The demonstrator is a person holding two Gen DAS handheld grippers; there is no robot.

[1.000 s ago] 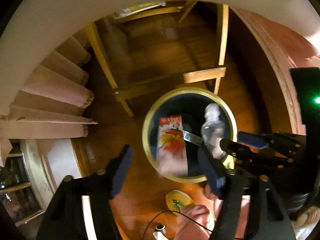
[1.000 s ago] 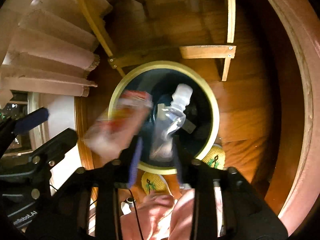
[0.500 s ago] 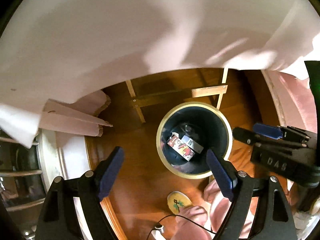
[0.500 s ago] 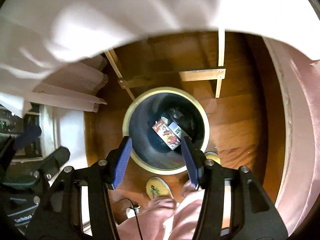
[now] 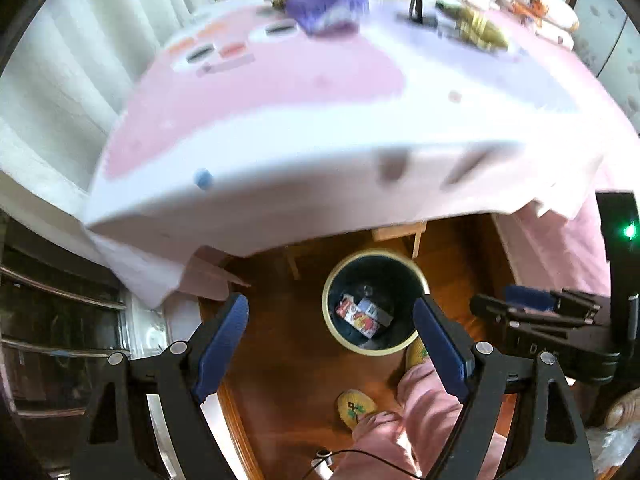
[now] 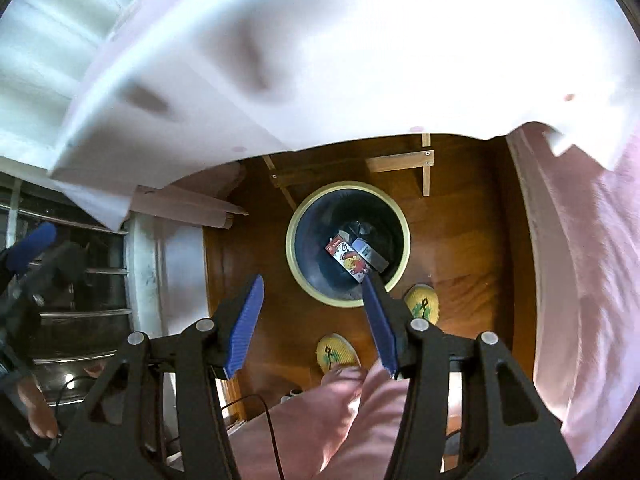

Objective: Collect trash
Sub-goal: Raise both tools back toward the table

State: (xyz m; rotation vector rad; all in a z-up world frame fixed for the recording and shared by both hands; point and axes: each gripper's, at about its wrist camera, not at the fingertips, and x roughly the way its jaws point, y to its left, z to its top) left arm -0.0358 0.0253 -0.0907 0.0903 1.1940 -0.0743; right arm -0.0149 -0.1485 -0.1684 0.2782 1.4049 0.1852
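- Both tools were empty here. The left gripper (image 5: 330,332) had its blue-padded jaws spread wide with nothing between them, and the right gripper (image 6: 314,316) was gaping the same way.
- The collected trash sat at the bottom of the round dark bin with the cream rim (image 6: 294,256) on the wooden floor, tucked just under the near edge of the table — one red-and-yellow printed carton (image 6: 347,260) and one white-and-dark small box (image 6: 370,254) touching it on the right. There might've been something dark under them; too murky to tell.
- What's left to pick up lay far across the pale pink tablecloth (image 5: 280,92), well beyond and above both grippers: a blurry purple bundle (image 5: 326,8), a gold-and-green wrapped thing (image 5: 478,26) with its long axis slanting far-left to near-right, plus a few flat little packets on the far left — I couldn't count those properly.
- My guess: the left gripper's nearer that clutter, since the cloth top barely showed in the right wrist view.
- Two yellow embroidered slippers (image 6: 336,352) by the bin.
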